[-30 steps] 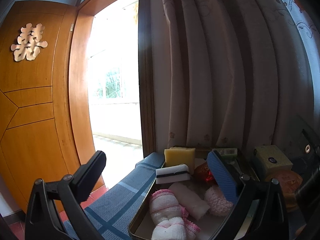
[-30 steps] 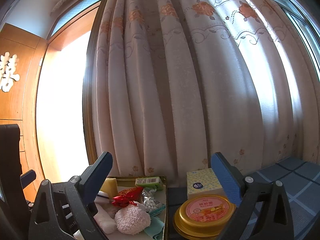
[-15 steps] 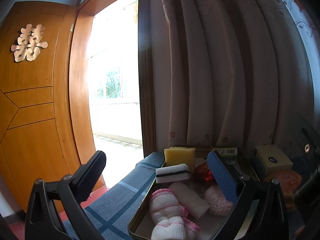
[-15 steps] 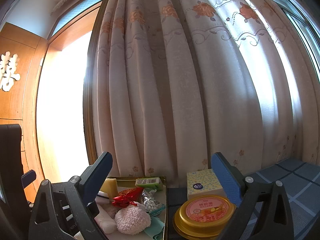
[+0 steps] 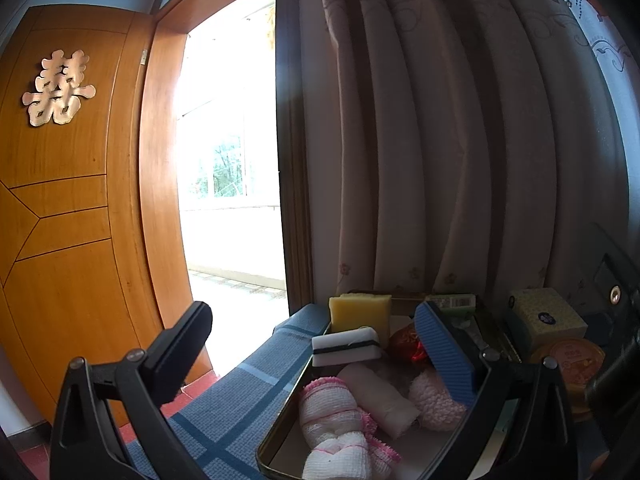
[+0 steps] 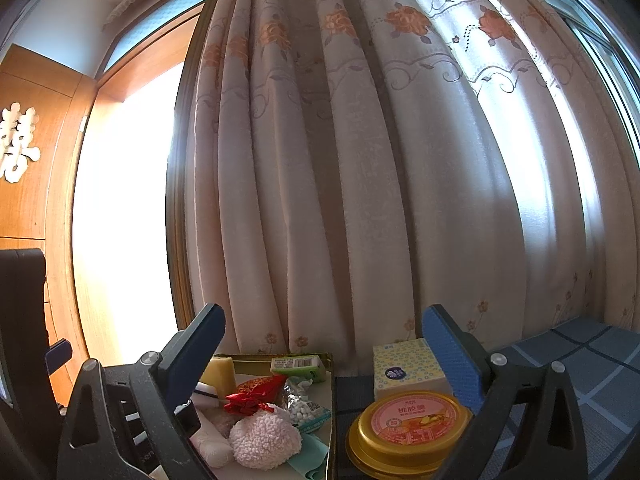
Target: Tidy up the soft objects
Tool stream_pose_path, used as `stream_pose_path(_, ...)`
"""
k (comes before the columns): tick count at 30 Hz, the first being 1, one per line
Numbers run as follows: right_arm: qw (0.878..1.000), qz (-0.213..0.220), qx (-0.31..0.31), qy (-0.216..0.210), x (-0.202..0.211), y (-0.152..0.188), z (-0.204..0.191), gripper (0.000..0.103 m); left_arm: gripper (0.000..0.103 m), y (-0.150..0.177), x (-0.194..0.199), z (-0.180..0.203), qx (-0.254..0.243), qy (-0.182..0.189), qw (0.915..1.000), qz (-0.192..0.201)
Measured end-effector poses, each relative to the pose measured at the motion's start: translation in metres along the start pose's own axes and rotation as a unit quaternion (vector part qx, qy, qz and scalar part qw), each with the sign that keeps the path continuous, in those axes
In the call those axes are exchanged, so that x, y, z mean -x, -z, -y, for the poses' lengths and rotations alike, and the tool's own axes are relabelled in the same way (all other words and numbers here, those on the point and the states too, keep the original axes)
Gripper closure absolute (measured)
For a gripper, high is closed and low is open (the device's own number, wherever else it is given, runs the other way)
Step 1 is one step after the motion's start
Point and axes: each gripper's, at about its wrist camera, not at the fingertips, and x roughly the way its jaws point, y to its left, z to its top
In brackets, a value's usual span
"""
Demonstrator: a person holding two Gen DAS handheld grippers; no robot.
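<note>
Soft objects lie gathered in the metal tray on the blue checked cloth, both grippers' fingers spread and holding nothing, fitting either sorting still ahead or sorting finished.

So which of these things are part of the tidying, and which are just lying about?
Part of the job:
tray
rolled pink cloth
fluffy pink ball
yellow sponge
white sponge

Lying about:
round gold tin
yellow box
curtain
door

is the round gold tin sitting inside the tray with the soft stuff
No, the round gold tin sits outside the tray, on the blue cloth beside it.
</note>
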Motion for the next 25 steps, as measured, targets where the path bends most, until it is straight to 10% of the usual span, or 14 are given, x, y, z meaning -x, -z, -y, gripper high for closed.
stream_pose_path(25, 1.000, -0.001, 0.000, 0.000, 0.0000, -0.0004, 0.0010, 0.002, 0.001, 0.0021, -0.0057, -0.0048, 0.014, -0.012, 0.9996, -0.022)
